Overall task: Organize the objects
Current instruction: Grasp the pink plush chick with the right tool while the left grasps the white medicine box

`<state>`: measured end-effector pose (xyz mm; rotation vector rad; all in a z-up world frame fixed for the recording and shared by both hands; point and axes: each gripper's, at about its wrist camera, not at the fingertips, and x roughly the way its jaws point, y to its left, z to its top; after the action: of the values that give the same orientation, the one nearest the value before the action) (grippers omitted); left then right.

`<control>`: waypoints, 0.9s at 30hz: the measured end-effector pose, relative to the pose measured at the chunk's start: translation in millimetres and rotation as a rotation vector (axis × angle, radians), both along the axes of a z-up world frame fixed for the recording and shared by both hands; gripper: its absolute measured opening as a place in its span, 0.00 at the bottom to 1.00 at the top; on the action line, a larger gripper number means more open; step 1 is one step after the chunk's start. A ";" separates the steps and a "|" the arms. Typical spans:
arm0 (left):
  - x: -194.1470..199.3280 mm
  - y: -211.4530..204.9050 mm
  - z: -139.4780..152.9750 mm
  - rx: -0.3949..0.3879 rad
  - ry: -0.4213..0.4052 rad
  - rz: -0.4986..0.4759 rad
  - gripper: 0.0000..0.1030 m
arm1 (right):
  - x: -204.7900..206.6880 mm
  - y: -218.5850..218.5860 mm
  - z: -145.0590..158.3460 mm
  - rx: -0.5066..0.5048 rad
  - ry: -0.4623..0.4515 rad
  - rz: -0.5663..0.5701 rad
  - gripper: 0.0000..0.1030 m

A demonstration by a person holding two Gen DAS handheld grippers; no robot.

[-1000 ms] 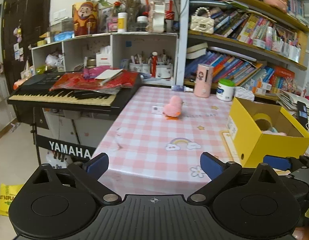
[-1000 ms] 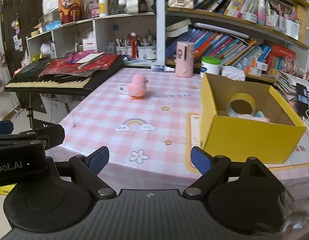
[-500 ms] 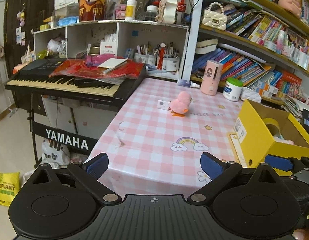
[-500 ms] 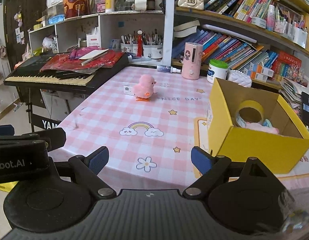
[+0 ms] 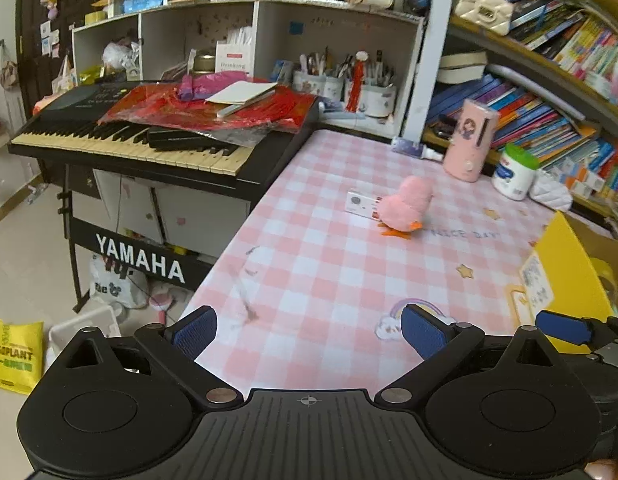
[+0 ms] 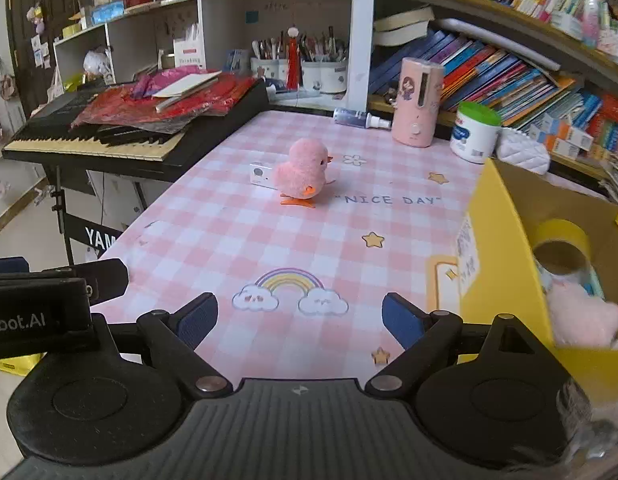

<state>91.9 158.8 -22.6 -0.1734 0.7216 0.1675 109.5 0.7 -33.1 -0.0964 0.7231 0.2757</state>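
Observation:
A pink fluffy chick toy (image 5: 405, 210) (image 6: 303, 170) stands on the pink checked table (image 5: 329, 272) (image 6: 237, 224), with a small white box (image 5: 359, 203) (image 6: 260, 175) just behind it. A yellow cardboard box (image 5: 565, 280) (image 6: 505, 264) stands at the right; it holds a yellow tape roll (image 6: 563, 248) and a pink plush (image 6: 581, 316). My left gripper (image 5: 309, 330) is open and empty above the table's near edge. My right gripper (image 6: 299, 320) is open and empty, over the rainbow print, left of the yellow box.
A Yamaha keyboard (image 5: 125, 136) (image 6: 93, 136) with red bags on it adjoins the table's left side. A pink dispenser (image 5: 471, 142) (image 6: 417, 102), a white jar with green lid (image 5: 513, 176) (image 6: 475, 132) and pen cups (image 5: 373, 92) line the back. Bookshelves fill the right.
Both grippers have moved forward towards the table, so the chick and the yellow box appear closer. Both stay open and empty.

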 end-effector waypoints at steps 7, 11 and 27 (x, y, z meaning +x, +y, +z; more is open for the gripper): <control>48.1 6.0 0.7 -0.001 0.011 0.038 0.97 | 56.4 -0.8 -10.4 0.007 0.045 -0.009 0.87; 80.1 15.8 8.6 -0.006 -0.020 0.078 0.97 | 95.7 -0.4 -11.6 0.025 0.051 -0.023 0.87; 131.1 43.2 2.1 0.036 0.022 0.164 0.97 | 228.5 36.1 -39.5 0.117 0.139 -0.040 0.87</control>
<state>223.0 202.0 -20.5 -0.1963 0.7259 0.3393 338.0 36.8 -72.6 0.0486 0.8442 0.2881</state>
